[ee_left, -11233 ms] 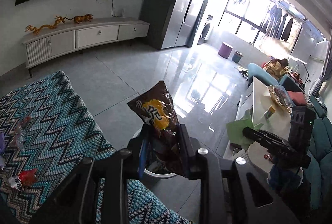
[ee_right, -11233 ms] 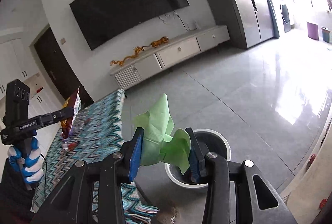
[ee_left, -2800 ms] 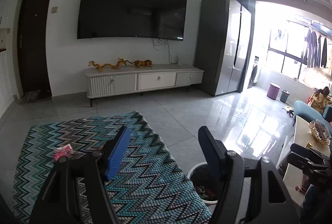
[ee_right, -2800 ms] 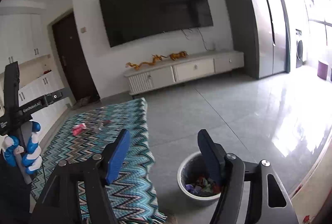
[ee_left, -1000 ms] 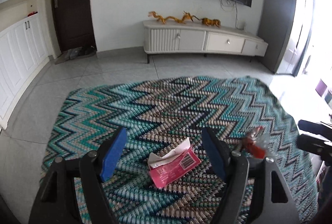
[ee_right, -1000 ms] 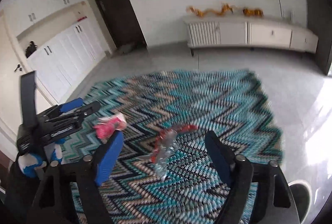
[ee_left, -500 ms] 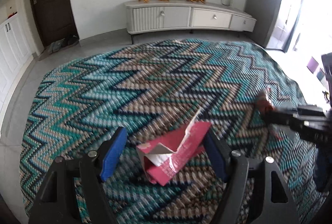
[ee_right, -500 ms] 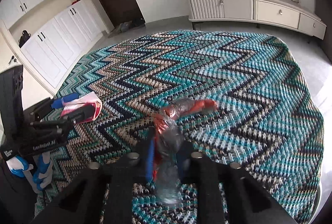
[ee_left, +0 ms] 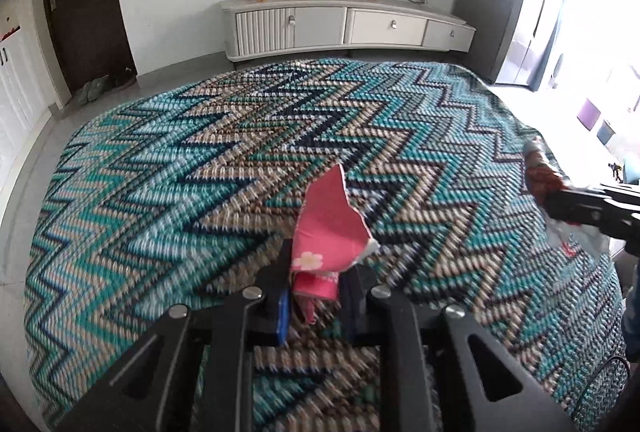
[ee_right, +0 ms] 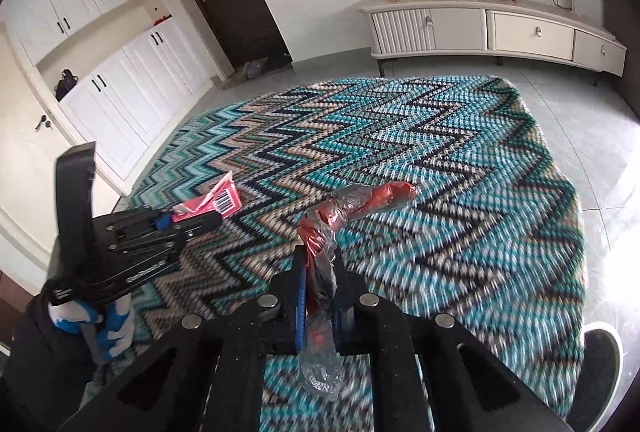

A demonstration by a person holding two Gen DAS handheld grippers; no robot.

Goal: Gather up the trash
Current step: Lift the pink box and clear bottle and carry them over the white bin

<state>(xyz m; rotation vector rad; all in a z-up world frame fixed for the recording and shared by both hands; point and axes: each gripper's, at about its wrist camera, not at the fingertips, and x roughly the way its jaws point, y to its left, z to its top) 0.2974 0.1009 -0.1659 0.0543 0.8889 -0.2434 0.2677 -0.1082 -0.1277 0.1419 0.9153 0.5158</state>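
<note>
At lower centre, the left gripper (ee_left: 314, 286) pinches a torn pink paper packet (ee_left: 326, 228); the right gripper (ee_right: 320, 286) clamps a crumpled red-and-clear plastic wrapper (ee_right: 344, 208).

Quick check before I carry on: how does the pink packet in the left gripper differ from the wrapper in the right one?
The pink packet is opaque, stiff card or paper, torn open; the red and clear wrapper is thin crinkled film, twisted into a strand. The packet stands up from the left gripper; the wrapper bends sideways and dangles below the right gripper. Both are clamped.
</note>
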